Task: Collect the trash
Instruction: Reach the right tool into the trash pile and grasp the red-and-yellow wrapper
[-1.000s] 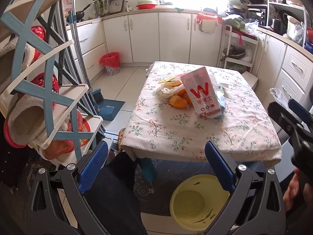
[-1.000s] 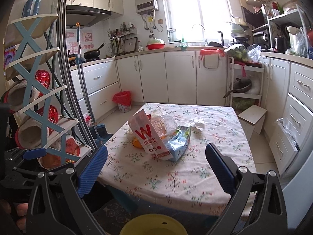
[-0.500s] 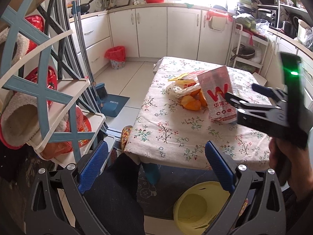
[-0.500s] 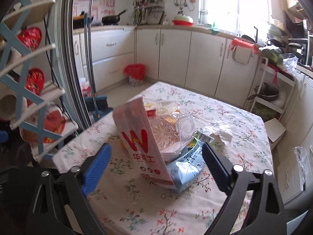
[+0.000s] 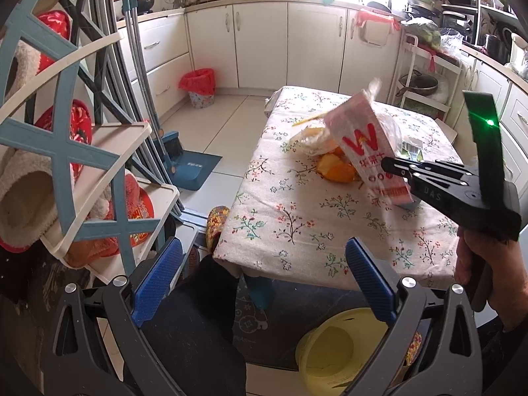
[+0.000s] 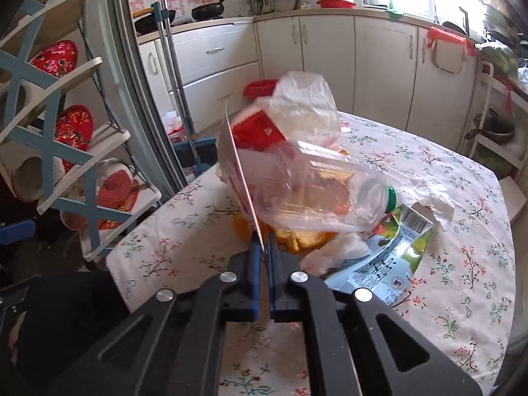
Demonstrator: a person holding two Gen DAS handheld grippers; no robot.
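A white paper bag with a red W [image 5: 364,145] stands among trash on the flowered table [image 5: 290,231]. My right gripper [image 6: 263,247] is shut on the bag's lower edge [image 6: 246,191]; it also shows from the side in the left wrist view [image 5: 387,165]. A crushed clear plastic bottle [image 6: 330,194], orange peel [image 5: 335,170], a blue-green snack wrapper [image 6: 392,257] and white tissue [image 6: 435,203] lie beside the bag. My left gripper [image 5: 264,280] is open and empty, held off the table's near edge above the floor.
A yellow bin [image 5: 333,349] stands on the floor under the table's near edge. A red-lined waste basket [image 5: 199,87] stands by the cabinets. A blue-and-white rack with slippers [image 5: 66,165] and a broom and dustpan [image 5: 184,161] are at the left.
My right gripper moved in over the table and closed on the paper bag's edge; the bag now leans, lifted at one side. My left gripper shifted slightly closer and stayed open.
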